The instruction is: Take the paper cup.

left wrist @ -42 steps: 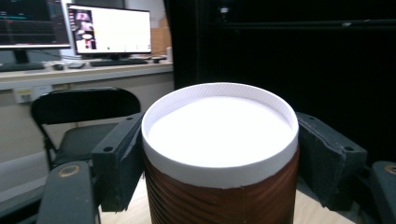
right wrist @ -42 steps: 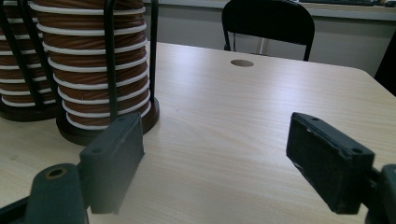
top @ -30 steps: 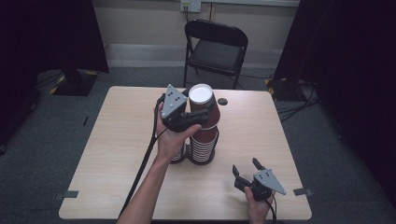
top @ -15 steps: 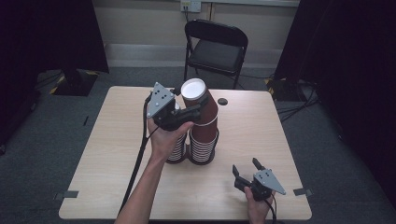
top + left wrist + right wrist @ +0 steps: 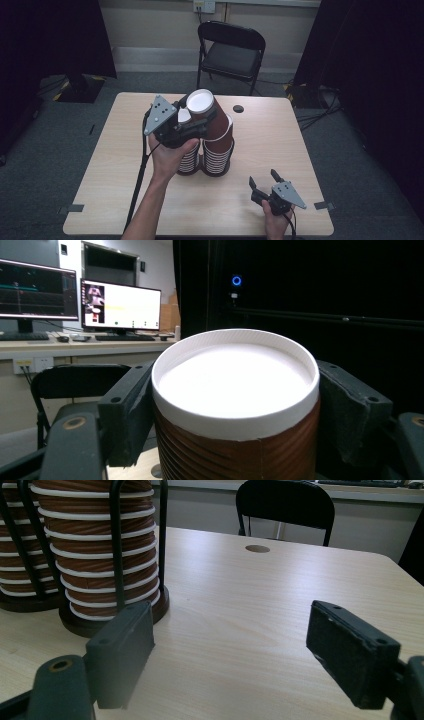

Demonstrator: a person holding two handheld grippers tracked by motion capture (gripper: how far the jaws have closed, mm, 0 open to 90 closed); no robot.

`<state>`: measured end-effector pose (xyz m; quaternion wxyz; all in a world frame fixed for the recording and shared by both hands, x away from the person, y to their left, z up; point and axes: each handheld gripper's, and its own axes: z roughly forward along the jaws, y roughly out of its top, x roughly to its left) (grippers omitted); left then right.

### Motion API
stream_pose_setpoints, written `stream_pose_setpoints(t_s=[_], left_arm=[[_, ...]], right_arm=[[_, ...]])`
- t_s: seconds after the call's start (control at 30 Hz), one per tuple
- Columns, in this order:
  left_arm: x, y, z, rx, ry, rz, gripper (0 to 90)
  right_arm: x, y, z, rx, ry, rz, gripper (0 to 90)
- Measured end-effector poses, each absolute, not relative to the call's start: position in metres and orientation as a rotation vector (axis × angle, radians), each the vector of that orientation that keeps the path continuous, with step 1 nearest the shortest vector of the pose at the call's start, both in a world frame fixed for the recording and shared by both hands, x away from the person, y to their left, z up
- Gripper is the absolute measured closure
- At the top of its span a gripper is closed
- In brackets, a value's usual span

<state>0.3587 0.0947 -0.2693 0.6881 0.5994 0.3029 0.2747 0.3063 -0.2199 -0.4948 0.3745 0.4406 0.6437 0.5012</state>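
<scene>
A brown ribbed paper cup (image 5: 202, 103) with a white rim and white inside is held up above the table, tilted toward the camera. My left gripper (image 5: 196, 125) is shut on it, over two stacks of like cups. In the left gripper view the cup (image 5: 235, 385) sits squeezed between both jaws of the left gripper (image 5: 235, 410). The right-hand cup stack (image 5: 218, 152) and the left-hand cup stack (image 5: 189, 161) each stand in a black wire holder at mid-table. My right gripper (image 5: 263, 178) rests open near the front right edge, with nothing between its pads (image 5: 125, 645).
The light wooden table (image 5: 280, 140) has a round cable hole (image 5: 238, 108) near its far edge. A black folding chair (image 5: 231, 50) stands behind it. In the right gripper view the nearer stack (image 5: 100, 555) rises at the left, with bare tabletop (image 5: 235, 605) ahead.
My left gripper has carried the cup a little to the left and toward the person, tilting it more. The right gripper has stayed in place, open.
</scene>
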Motion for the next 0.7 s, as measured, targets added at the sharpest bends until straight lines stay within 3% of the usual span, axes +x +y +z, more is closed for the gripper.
stream_pose_setpoints(t_s=[0.7], left_arm=[[0.328, 0.102, -0.293, 1.393, 0.668, 0.570, 23.4]], right_arm=[[0.306, -0.220, -0.495, 1.131, 1.640, 1.277, 18.5]])
